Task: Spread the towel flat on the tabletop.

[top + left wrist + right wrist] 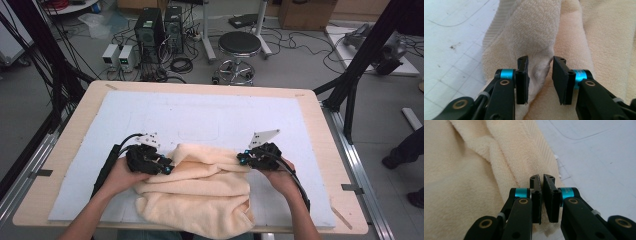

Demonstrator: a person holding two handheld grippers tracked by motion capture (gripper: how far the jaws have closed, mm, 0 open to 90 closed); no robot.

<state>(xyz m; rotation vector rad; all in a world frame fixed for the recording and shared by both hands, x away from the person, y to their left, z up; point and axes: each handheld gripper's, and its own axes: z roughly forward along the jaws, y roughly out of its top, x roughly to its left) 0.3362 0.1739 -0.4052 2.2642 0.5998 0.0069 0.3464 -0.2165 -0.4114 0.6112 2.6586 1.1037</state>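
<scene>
One towel [200, 192] here, cream-coloured and bunched up, sitting on the near middle of the table [65, 165]. Its near edge hangs a bit over the table's near edge. Two grippers are on it, one per hand.

The left gripper [167, 167] is at the towel's left side. In the left gripper view [540, 80] its jaws stand partly apart with a soft ridge of towel poking up between them. The cloth leans on the left jaw, but there's a gap to the right one, so it's not pinching anything.

The right gripper [241, 159] is at the towel's right side, up by the far right corner of the heap. In the right gripper view [542, 198] its jaws are nearly together, only a thin slit between them, right at the towel's ribbed hem. Whether a thin bit of hem is caught in there, I can't tell.

One white mat [200, 117] covers most of the table (faint grid lines on it), with a bare wooden border all round. There's open mat on the far half, and strips free to the left and right of the towel. Beyond the far edge, on the floor, there's one round stool [239, 45].
</scene>
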